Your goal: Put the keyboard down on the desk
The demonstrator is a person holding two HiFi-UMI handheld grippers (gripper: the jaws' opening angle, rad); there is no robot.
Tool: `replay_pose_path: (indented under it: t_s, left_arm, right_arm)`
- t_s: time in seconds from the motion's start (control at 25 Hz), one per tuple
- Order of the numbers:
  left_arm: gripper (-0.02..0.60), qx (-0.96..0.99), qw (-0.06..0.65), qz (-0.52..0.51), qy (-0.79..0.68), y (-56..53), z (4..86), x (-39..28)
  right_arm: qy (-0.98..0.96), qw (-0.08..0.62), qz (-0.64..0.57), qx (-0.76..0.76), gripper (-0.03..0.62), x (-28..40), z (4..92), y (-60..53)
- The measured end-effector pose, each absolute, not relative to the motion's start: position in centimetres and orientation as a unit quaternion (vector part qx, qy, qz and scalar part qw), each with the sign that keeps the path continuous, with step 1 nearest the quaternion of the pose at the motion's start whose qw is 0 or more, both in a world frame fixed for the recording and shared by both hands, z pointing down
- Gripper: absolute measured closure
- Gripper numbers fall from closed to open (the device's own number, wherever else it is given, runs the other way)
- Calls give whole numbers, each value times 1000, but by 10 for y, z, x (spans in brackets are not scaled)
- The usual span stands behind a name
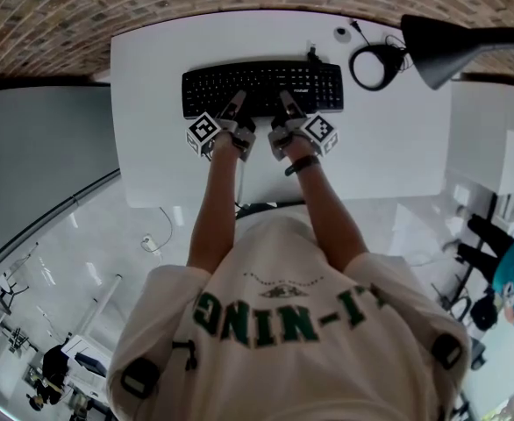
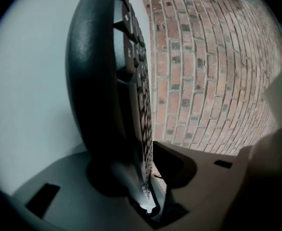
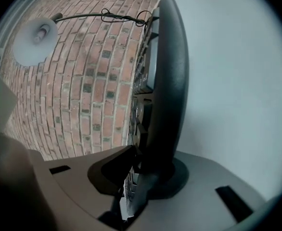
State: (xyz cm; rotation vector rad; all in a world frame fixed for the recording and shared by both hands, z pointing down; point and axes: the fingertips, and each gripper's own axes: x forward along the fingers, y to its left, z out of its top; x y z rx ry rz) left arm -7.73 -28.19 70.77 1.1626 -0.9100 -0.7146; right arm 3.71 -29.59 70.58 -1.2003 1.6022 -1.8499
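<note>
A black keyboard (image 1: 262, 88) lies lengthwise across the far half of the white desk (image 1: 152, 147). Both grippers reach to its near edge from the person's side. My left gripper (image 1: 237, 103) has that edge between its jaws; in the left gripper view the keyboard (image 2: 97, 81) rests against the lower jaw, and a dark gap shows on the key side, so this gripper (image 2: 143, 165) is open. My right gripper (image 1: 285, 103) is shut on the keyboard (image 3: 167, 81), with both jaws pressed on the edge (image 3: 140, 165). I cannot tell whether the near edge touches the desk.
A black desk lamp (image 1: 459, 46) leans over the desk's far right corner, with its round base and coiled cable (image 1: 375, 66) just right of the keyboard. A small round object (image 1: 341, 33) sits behind them. Brick paving (image 1: 82, 16) lies beyond the desk.
</note>
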Motion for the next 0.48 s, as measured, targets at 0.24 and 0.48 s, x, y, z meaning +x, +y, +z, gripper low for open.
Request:
replay_pose_path:
  t_s: [0.24,0.48]
  left_arm:
    - [307,493,702,-326,-398,-283,694,-78]
    - [288,463,725,-299,-412,-265,696,-77]
  right_arm:
    - [558,206,-660,-458,525,39,708,-296]
    - [558,200,-652,-472,522,36,711,-297]
